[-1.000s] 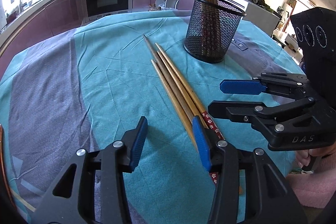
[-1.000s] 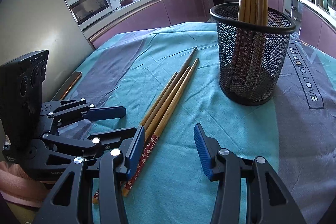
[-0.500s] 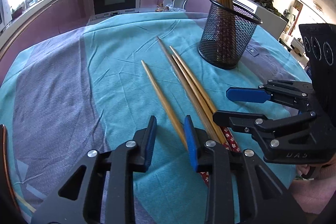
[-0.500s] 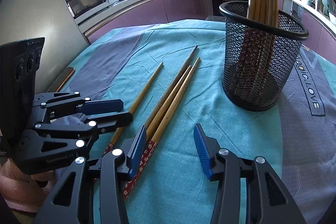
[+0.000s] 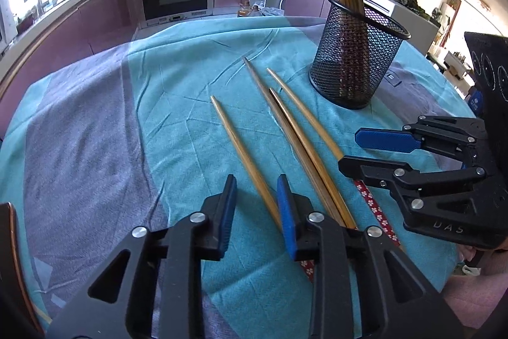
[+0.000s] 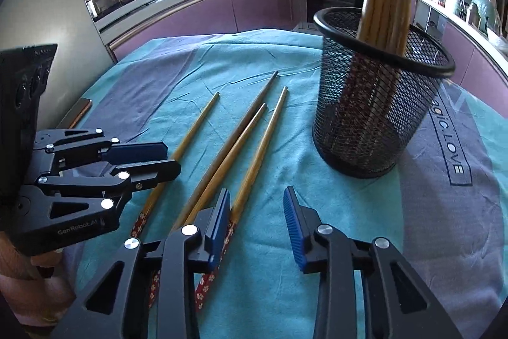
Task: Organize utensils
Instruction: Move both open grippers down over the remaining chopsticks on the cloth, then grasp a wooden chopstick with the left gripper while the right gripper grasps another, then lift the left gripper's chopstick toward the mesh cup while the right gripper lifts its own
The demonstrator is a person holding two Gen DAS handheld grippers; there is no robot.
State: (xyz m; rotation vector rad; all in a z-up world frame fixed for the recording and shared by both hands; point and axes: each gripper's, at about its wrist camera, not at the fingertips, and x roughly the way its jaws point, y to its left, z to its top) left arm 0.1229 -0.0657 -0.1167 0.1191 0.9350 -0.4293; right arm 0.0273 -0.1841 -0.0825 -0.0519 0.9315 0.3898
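Several wooden chopsticks lie on the teal tablecloth. One chopstick (image 5: pixel 241 154) lies apart on the left, and my left gripper (image 5: pixel 256 205) straddles its near end with the jaws narrowed but apart, not touching it. Three more chopsticks (image 5: pixel 301 142) lie together to its right. My right gripper (image 6: pixel 256 224) is open above the red-patterned ends of the chopsticks (image 6: pixel 250 154). A black mesh holder (image 5: pixel 355 62) stands beyond with several chopsticks upright in it; it also shows in the right wrist view (image 6: pixel 374 104).
The tablecloth (image 5: pixel 95 132) covers a round table with purple-grey bands. A dark phone-like object (image 6: pixel 77 113) lies at the table's left edge. Kitchen counters, an oven and a microwave stand beyond the table.
My left gripper narrowed its jaws and one chopstick was shifted left, apart from the other three. Both grippers pulled back slightly from the holder.
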